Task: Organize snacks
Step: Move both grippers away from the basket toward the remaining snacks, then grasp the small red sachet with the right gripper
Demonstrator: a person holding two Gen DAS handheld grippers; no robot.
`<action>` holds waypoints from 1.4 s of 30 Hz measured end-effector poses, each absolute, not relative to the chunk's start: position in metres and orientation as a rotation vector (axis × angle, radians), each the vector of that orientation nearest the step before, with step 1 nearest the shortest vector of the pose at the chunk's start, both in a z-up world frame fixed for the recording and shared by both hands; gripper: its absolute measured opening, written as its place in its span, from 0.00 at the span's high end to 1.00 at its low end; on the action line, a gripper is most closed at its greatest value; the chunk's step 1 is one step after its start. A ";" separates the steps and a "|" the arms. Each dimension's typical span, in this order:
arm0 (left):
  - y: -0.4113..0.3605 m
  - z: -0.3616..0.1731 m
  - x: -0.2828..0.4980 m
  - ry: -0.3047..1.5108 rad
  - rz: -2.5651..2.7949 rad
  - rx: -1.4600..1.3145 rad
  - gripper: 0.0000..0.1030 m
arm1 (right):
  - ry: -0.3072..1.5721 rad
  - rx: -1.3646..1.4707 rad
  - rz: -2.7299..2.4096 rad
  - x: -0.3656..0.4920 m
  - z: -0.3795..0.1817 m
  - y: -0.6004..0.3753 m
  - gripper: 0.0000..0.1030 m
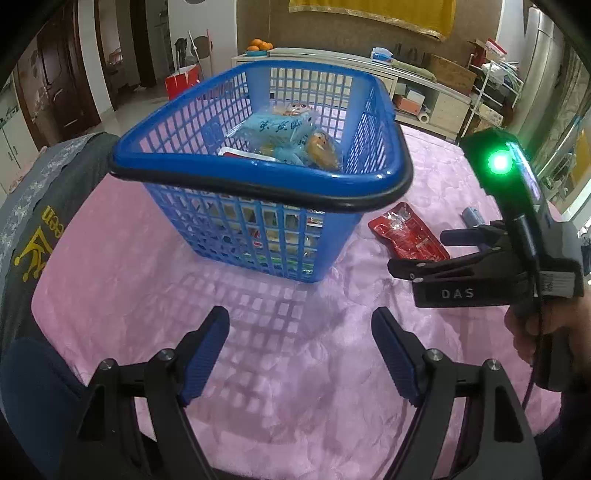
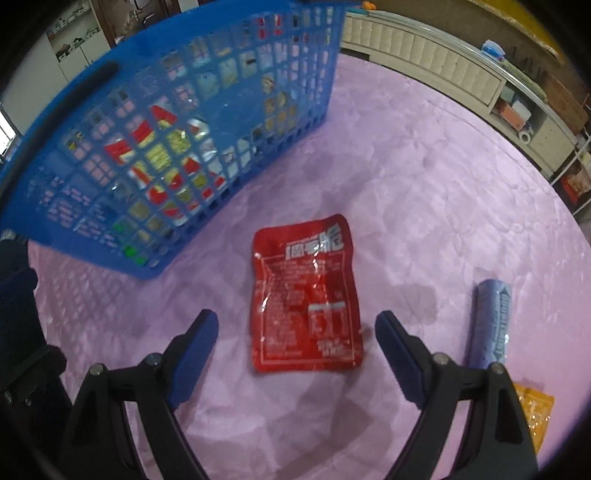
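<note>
Both tools gape wide, holding nothing. The red snack packet (image 2: pixel 306 295) lies flat on the pink bedspread (image 2: pixel 443 184), just ahead of the right tool (image 2: pixel 295 332); the blue basket (image 1: pixel 258 177) stands ahead of the left tool (image 1: pixel 299 328).

I am in a lived-in home, in what looks like a bedroom or family room. I work over a soft pink quilted blanket (image 1: pixel 295 369) spread like a bed cover. Behind it runs a long low white cabinet (image 1: pixel 424 92) with open shelves full of boxes, and a dish of oranges (image 1: pixel 259 46) sits on its top. A yellow cloth (image 1: pixel 373 13) hangs on the brown wall, dark wooden doors (image 1: pixel 62 74) open to the left, and a red shopping bag (image 1: pixel 183 83) stands on the tiled floor.
</note>
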State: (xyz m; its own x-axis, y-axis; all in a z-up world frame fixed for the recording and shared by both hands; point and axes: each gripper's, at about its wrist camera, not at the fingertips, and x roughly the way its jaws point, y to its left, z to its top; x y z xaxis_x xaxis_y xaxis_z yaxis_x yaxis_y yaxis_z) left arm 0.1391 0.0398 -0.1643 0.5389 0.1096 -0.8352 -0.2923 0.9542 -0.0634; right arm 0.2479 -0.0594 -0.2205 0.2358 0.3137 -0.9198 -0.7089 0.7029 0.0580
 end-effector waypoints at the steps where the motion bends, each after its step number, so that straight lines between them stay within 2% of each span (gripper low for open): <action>1: 0.040 -0.165 0.140 0.975 0.240 -0.206 0.25 | 1.131 -0.418 0.722 0.250 -0.223 -0.058 0.13; 3: 0.041 -0.168 0.140 0.975 0.247 -0.205 0.25 | 1.130 -0.425 0.721 0.250 -0.226 -0.056 0.15; 5: 0.043 -0.169 0.140 0.976 0.258 -0.207 0.25 | 1.093 -0.470 0.714 0.245 -0.225 -0.052 0.25; 7: 0.044 -0.169 0.139 0.971 0.258 -0.214 0.25 | 1.094 -0.480 0.734 0.240 -0.222 -0.049 0.45; 9: 0.045 -0.170 0.138 0.971 0.258 -0.214 0.25 | 1.101 -0.512 0.757 0.232 -0.220 -0.046 0.54; 11: 0.045 -0.171 0.137 0.971 0.260 -0.210 0.25 | 1.064 -0.586 0.773 0.219 -0.216 -0.043 0.70; 12: 0.045 -0.171 0.137 0.973 0.260 -0.212 0.25 | 1.038 -0.615 0.768 0.212 -0.215 -0.042 0.82; 13: 0.046 -0.171 0.137 0.974 0.258 -0.216 0.25 | 1.039 -0.613 0.774 0.208 -0.214 -0.043 1.00; 20: 0.043 -0.168 0.130 0.972 0.246 -0.217 0.25 | 1.063 -0.465 0.788 0.197 -0.198 -0.067 0.99; 34: -0.007 -0.137 0.132 0.935 0.126 -0.161 0.25 | 0.923 -0.238 0.763 0.148 -0.110 -0.168 0.99; 42: -0.053 -0.117 0.168 0.924 0.016 -0.108 0.25 | 0.863 -0.118 0.629 0.179 -0.096 -0.225 0.99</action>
